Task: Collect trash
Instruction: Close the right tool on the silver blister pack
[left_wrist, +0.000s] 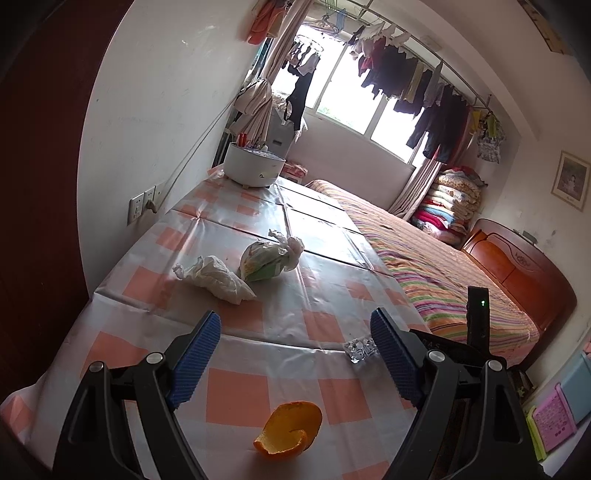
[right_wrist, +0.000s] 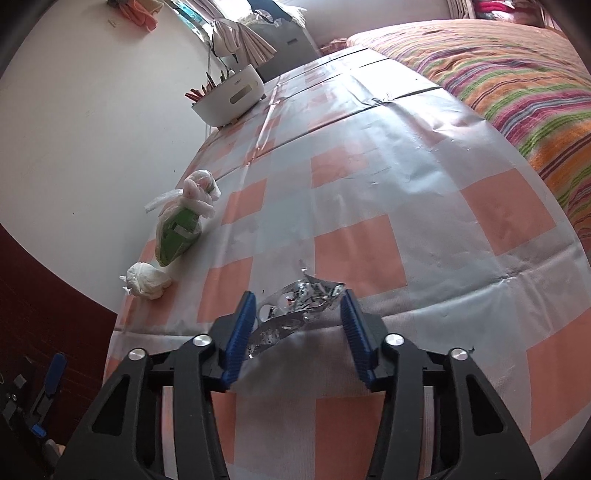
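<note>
Left hand-held gripper (left_wrist: 295, 350): jaws spread wide, holding nothing, poised above the near part of the worktop (left_wrist: 332, 288).
Orange peel (left_wrist: 290, 430): lies on the checked cloth near the worktop's near edge, below and between the left gripper's blue pads (left_wrist: 195, 362), touching neither.
Right hand-held gripper (right_wrist: 299, 325): jaws spread, set on either side of the crumpled foil wrapper (right_wrist: 295, 306); whether either pad touches it cannot be told.
Crumpled foil wrapper: rests on the worktop close to the edge beside the bed (left_wrist: 443, 273); in the left wrist view it shows just beside the right-hand blue pad.
Crumpled white tissue (left_wrist: 218, 278): lies farther in, toward the wall-side edge.
Tied plastic bag with green pack (left_wrist: 269, 256): just beyond the tissue, close beside it; contact cannot be told.
White round container (left_wrist: 255, 166): stands at the far wall-side corner, with sticks protruding from its top.
Bed: striped cover, runs along the worktop's edge opposite the wall.
</note>
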